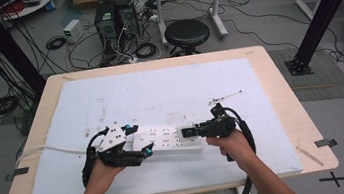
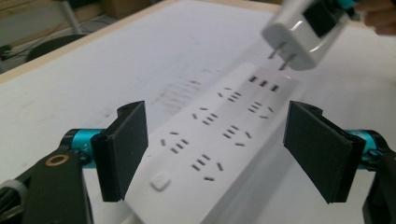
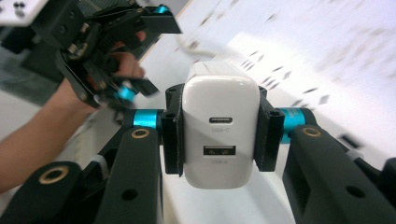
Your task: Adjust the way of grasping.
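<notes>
The right gripper [image 3: 218, 135] has its jaws clamped on the sides of a white charger [image 3: 220, 130], its two prongs hanging just above the far end of a white power strip [image 2: 212, 144]. The left gripper [image 2: 224, 154] stands wide open, jaws either side of the strip's near end, gripping nothing

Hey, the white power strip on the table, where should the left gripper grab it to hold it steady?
Grip the power strip across its narrow width at the switch end, coming down from above. Its long sides are straight and parallel, and the open left gripper already straddles them there, clear of the charger at the far end.
</notes>
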Demonstrator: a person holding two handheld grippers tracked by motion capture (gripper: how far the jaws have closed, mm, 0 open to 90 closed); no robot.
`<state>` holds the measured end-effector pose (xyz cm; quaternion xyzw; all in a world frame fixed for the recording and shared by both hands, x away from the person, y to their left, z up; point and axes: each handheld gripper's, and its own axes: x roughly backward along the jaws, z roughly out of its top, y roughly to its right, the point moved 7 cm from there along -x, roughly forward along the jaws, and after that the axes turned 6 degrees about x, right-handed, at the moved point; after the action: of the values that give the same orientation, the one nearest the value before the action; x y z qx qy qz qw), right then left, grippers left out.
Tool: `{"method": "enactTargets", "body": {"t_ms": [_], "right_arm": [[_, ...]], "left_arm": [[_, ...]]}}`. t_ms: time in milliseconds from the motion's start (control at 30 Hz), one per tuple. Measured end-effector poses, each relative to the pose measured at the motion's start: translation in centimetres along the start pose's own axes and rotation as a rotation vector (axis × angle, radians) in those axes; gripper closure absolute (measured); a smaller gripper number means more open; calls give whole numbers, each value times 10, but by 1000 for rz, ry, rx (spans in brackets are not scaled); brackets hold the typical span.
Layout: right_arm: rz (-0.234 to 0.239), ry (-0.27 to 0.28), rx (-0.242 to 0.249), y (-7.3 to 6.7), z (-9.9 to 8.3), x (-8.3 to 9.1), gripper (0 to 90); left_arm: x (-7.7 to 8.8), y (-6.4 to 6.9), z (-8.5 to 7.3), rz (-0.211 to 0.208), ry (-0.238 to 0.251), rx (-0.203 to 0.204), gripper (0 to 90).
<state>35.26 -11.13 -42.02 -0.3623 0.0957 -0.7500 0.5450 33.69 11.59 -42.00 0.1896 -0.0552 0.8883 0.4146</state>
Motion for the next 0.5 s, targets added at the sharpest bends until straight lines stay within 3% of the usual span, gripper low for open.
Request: {"method": "enactTargets", "body": {"t_ms": [100, 200, 233, 267, 500], "right_arm": [[-57, 37, 30, 4, -1, 8, 632], [-134, 55, 73, 7, -3, 17, 632], [-134, 55, 73, 7, -3, 17, 632], [-195, 51, 97, 12, -6, 24, 632], [-268, 33, 128, 17, -13, 35, 632]], "left_arm": [[6, -12, 0, 57, 30, 50, 221], [12, -20, -2, 87, 40, 75, 219], [12, -20, -2, 87, 40, 75, 219], [18, -27, -3, 119, 53, 90, 219], [30, -37, -5, 145, 86, 138, 218]]}}
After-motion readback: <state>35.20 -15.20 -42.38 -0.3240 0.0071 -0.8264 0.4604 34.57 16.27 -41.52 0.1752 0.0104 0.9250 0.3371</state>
